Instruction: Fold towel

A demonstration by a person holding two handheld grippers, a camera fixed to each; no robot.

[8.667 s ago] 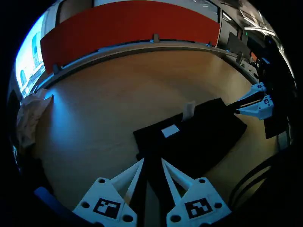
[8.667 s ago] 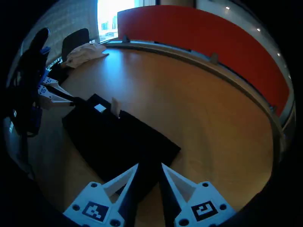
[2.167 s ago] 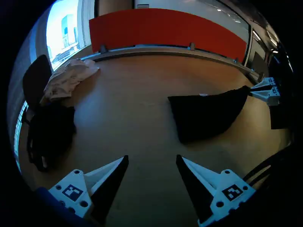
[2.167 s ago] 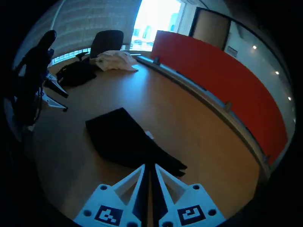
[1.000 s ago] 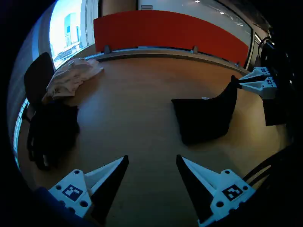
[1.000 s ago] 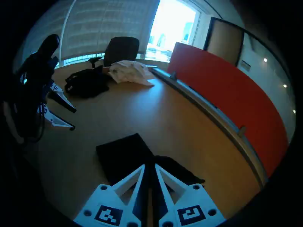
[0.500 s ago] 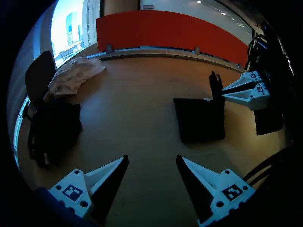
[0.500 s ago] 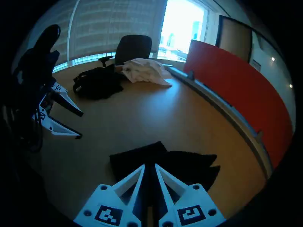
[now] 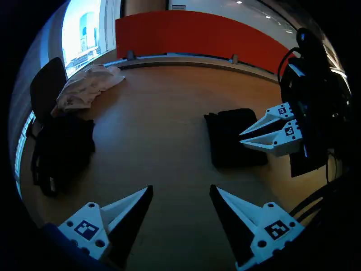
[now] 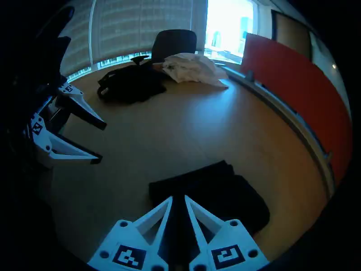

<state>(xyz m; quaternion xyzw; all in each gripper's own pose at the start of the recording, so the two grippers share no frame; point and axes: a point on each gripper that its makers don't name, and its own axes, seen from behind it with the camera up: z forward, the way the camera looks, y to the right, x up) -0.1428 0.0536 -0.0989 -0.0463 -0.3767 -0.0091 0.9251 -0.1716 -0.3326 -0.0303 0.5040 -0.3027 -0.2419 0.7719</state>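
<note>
Towel (image 9: 228, 135): black, folded flat on the counter (image 9: 158, 113).
Right gripper (image 10: 178, 198): clamped on its edge.
Left gripper (image 9: 180, 187): open, empty, well apart.
Risk: pulling away before you release could drag the fold open.

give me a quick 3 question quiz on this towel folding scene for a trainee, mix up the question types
1. True or false: the left gripper has its jaws shut on the black towel.
2. What lies next to the black bag at the far end of the table? A) a crumpled white cloth B) a laptop C) a stack of plates
3. Fill in: the right gripper has its jaws closed on the ____.

Key: 1 false, its jaws stand open over bare table; 2 A; 3 black towel.
</note>
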